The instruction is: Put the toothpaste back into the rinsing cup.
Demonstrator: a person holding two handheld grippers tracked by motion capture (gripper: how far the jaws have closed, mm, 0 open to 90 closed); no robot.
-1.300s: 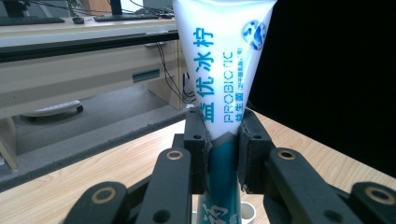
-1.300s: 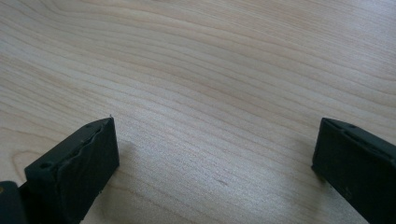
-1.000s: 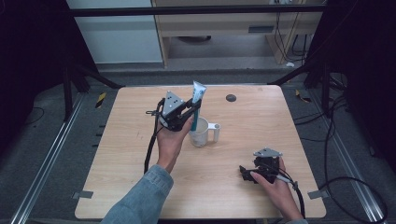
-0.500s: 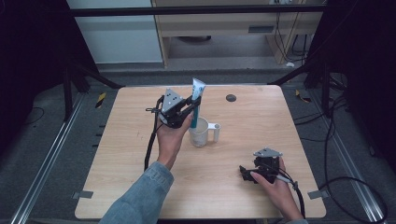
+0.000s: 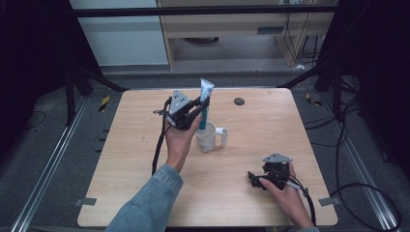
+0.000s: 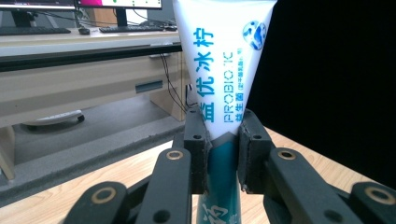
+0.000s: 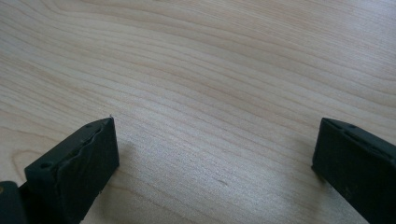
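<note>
A white and teal toothpaste tube (image 5: pixel 205 96) (image 6: pixel 224 70) stands nearly upright, wide crimped end up. My left gripper (image 5: pixel 200 113) (image 6: pixel 223 144) is shut on its middle, with both pads (image 6: pixel 194 149) pressing its sides. The tube's lower end hangs right at the rim of a white mug (image 5: pixel 209 139) near the middle of the wooden table (image 5: pixel 121 159). I cannot tell whether the end is inside the mug. My right gripper (image 5: pixel 253 179) (image 7: pixel 215 154) rests on the table at the front right, open, with only bare wood between its jaws.
A small dark round spot (image 5: pixel 239 101) lies near the table's far edge. Black frame poles stand at both sides. A cable (image 5: pixel 157 150) trails from the left gripper along the forearm. Beyond the table stands a desk (image 6: pixel 70 88) with monitors.
The left hand has shifted a little with the tube, which now stands slightly more upright over the mug. The right gripper has kept still.
</note>
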